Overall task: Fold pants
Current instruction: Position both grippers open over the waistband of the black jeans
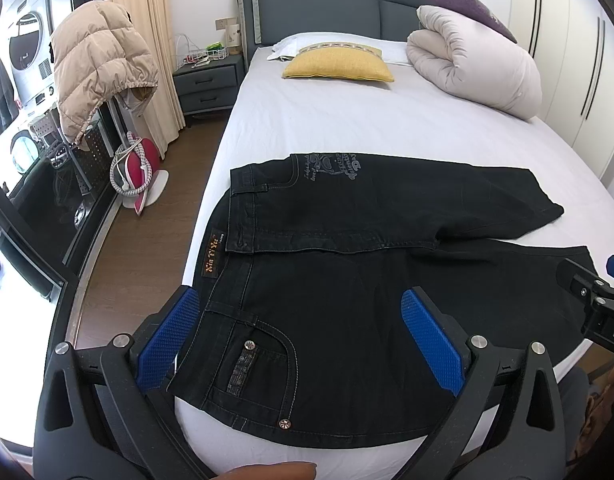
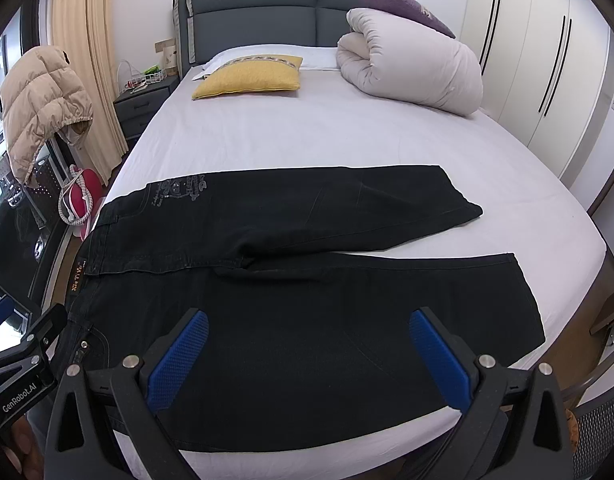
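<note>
Lying spread across the near end of the white-sheeted bed (image 2: 347, 136), the black jeans (image 2: 307, 280) have waistband left, both legs running right. Above the near leg hang the left gripper (image 1: 303, 328) and right gripper (image 2: 307, 352), jaws wide apart, holding nothing.
</note>
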The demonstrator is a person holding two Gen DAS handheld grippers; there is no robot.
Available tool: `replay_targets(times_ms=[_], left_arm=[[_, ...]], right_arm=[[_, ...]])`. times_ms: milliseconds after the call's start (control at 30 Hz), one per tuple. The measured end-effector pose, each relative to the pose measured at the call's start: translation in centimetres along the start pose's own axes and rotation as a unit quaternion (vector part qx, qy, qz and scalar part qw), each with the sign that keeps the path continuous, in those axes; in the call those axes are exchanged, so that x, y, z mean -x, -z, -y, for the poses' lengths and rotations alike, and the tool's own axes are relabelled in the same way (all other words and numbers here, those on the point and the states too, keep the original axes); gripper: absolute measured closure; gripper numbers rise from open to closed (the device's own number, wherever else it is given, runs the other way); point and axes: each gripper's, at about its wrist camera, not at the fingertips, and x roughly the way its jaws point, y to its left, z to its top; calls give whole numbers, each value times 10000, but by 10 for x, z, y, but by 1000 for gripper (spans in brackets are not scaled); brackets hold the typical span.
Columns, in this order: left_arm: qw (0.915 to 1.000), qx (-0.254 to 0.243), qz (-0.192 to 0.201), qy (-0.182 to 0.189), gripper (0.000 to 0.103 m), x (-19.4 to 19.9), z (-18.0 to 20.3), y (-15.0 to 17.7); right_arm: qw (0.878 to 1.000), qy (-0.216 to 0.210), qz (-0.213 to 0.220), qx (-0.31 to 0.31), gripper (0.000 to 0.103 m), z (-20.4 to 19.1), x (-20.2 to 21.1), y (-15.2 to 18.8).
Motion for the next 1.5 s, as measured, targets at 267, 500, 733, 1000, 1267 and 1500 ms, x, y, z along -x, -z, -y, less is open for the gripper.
replay_targets(times_ms=[267, 500, 733, 1000, 1267, 1500], left_arm=[[10000, -1, -5, -2, 0, 0, 0, 0], [10000, -1, -5, -3, 0, 0, 0, 0], [10000, -2, -3, -6, 0, 0, 0, 0], [10000, -1, -7, -6, 0, -2, 3, 2], [10000, -2, -10, -5, 0, -2, 3, 2], [10000, -2, -13, -6, 0, -2, 3, 2]], right_arm=[[10000, -1, -1, 0, 0, -1, 1, 0], [10000, -4, -7, -2, 0, -1, 1, 0], [10000, -6, -7, -5, 0, -1, 0, 1], [10000, -11, -16, 4, 0, -4, 0, 3], [10000, -13, -19, 4, 0, -5, 0, 4], [10000, -12, -23, 10, 0, -5, -1, 3]])
